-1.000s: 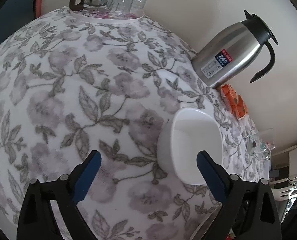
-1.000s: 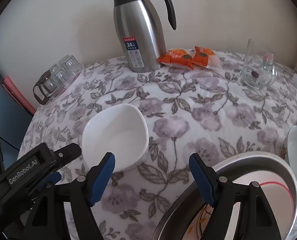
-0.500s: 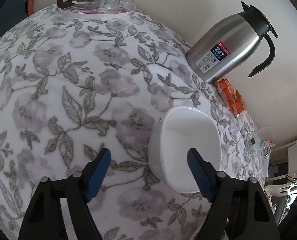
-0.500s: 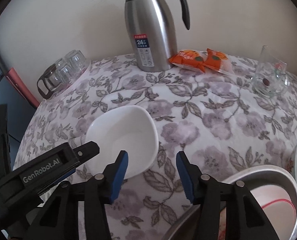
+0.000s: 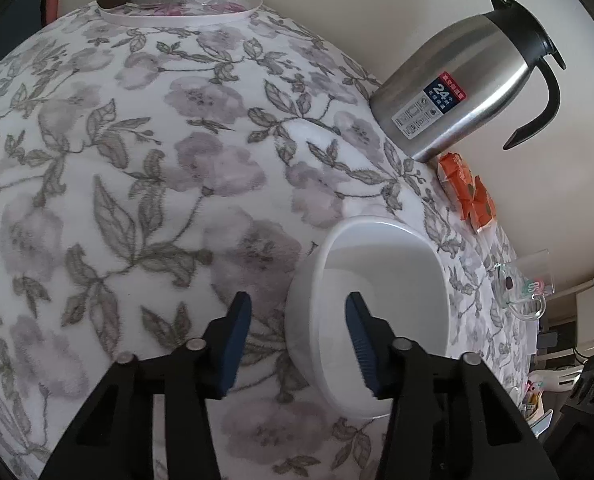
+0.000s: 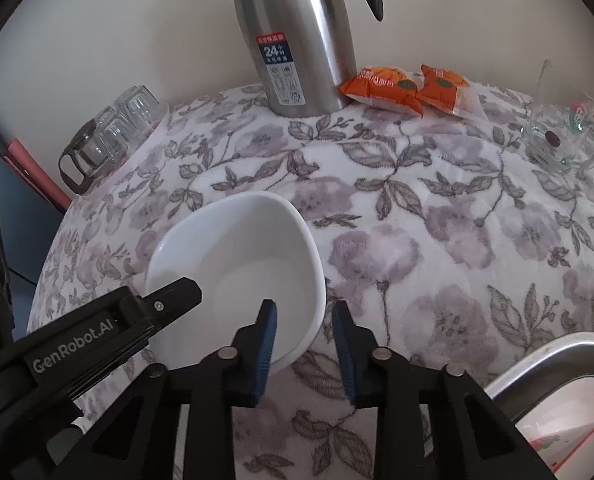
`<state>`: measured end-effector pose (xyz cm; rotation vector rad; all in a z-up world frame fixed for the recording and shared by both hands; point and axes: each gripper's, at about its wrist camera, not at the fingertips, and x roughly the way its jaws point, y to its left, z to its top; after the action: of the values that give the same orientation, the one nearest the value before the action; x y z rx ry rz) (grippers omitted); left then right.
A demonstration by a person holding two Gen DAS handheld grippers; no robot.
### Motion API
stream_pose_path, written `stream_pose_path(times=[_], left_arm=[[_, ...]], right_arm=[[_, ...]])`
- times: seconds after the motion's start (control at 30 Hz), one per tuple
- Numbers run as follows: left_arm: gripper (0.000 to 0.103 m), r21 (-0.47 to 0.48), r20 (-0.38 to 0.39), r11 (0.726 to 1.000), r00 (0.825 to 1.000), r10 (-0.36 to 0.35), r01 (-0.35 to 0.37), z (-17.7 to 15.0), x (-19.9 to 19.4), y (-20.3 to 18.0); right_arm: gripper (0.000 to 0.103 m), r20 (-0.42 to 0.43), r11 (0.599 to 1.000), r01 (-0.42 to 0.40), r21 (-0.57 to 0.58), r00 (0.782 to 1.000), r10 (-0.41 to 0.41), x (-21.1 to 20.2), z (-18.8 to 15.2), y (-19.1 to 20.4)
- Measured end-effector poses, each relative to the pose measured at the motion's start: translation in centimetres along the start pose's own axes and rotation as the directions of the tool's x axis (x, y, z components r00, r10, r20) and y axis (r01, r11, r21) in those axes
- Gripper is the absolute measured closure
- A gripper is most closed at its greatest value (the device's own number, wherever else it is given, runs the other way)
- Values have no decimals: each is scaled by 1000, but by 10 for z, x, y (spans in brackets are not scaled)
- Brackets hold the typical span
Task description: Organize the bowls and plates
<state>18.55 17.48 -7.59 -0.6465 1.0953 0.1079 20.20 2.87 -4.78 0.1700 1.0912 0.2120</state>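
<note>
Left wrist view: my left gripper [image 5: 297, 320] straddles the near wall of a white bowl [image 5: 381, 280] on the floral tablecloth [image 5: 137, 160], one pad inside, one outside, jaws closing but not yet pressing. Right wrist view shows my right gripper [image 6: 303, 324] closing over the opposite rim the same way, also without contact that I can see. To lift well, I judge both pads should seat squarely on the rim together, so the bowl stays level on its way toward the metal basin [image 6: 553, 356] nearby.
</note>
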Motion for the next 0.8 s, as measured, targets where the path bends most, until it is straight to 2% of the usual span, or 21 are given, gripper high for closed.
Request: stream_pose_path(times=[0.1,0.13,0.27,0.5,0.8], left_arm=[[71,9,-7,1000,1000,-16,16,-1,5,-3],[78,7,-10,1000,1000,-23,24,-1,5,-3],[89,29,-8,1000,1000,8,-8,-2,6,-3],[90,51,-12,999,1000,-2,3,-1,-1,-4],[90,100,18,994,999,-42,40,-6,-36,-16]], right_arm=[[78,-4,1000,-12,13,1000,12,2,1,0],[79,-3,1000,-9,6,1000,9,3,1,1],[81,-5,1000,-17,13,1000,17,3,1,-1],[82,2,1000,-24,14,1000,24,-8,-2,-3],[82,35,998,-50,29,998,49,-41,-7,-5]])
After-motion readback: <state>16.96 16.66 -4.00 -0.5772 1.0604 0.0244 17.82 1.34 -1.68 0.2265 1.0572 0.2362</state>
